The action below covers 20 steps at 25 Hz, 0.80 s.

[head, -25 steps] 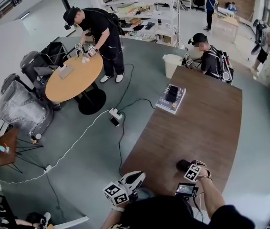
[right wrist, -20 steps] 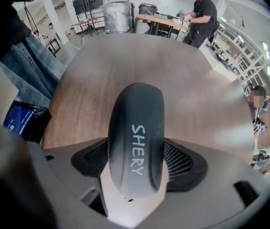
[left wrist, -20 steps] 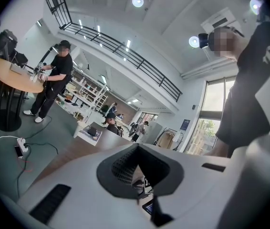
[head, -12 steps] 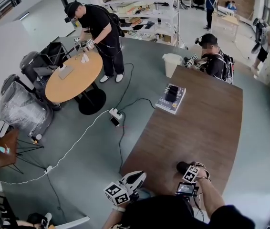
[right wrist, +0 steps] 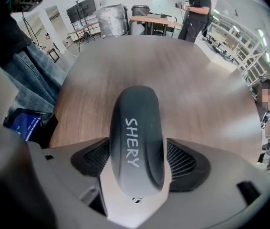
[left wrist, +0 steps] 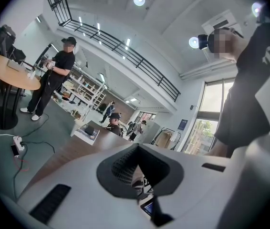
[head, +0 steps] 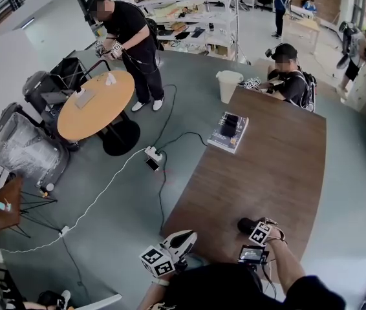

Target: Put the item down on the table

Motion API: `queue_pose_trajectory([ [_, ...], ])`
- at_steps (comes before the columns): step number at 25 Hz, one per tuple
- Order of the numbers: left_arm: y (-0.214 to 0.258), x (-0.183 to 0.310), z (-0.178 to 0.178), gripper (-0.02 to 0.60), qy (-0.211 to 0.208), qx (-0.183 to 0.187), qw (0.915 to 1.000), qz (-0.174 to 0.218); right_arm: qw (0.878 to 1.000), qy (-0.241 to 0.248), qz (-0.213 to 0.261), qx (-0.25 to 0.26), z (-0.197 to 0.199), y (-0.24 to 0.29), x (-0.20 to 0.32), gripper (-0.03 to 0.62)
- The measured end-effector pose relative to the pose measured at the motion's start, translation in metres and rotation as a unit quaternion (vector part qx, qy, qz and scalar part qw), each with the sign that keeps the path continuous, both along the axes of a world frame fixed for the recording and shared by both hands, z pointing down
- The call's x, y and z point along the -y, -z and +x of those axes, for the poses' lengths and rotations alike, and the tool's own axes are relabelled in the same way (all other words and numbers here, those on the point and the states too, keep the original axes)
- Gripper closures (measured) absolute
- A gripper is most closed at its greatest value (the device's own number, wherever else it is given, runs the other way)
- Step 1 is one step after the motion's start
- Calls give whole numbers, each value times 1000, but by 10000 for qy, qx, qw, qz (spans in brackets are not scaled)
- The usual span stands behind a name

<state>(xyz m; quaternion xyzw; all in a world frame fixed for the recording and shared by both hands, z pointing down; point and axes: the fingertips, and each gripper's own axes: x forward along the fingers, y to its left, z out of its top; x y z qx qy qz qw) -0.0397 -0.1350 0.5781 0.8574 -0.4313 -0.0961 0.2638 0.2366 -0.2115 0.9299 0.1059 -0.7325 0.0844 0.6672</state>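
Hardly shifted, right gripper (right wrist: 138,170) clamps one dark case (right wrist: 137,123) over one table (right wrist: 197,89) — left gripper (left wrist: 137,148) closed, empty.

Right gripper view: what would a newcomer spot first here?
A dark case lettered SHERY, clamped in the right gripper at the near end of the brown table. The left gripper is shut and empty, off the table's edge. Behind, a person in black also holds grippers.
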Motion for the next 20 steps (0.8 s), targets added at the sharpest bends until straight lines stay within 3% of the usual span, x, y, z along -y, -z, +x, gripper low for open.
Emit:
queue_pose_trajectory([
  [4, -6, 6, -2, 575, -96, -6, 10000, 8, 9993, -248, -97, 256, 1, 5, 0, 250],
  [12, -3, 28, 23, 575, -638, -41, 9979, 60, 9953, -672, 507, 479, 21, 36, 18, 250],
  [16, -2, 35, 34, 575, -1025, -31, 9946, 163, 9883, -1133, 808, 630, 33, 55, 17, 250],
  [20, -3, 39, 48, 575, -1332, -21, 9909, 194, 9734, -1650, 1352, 837, 47, 89, 19, 250],
])
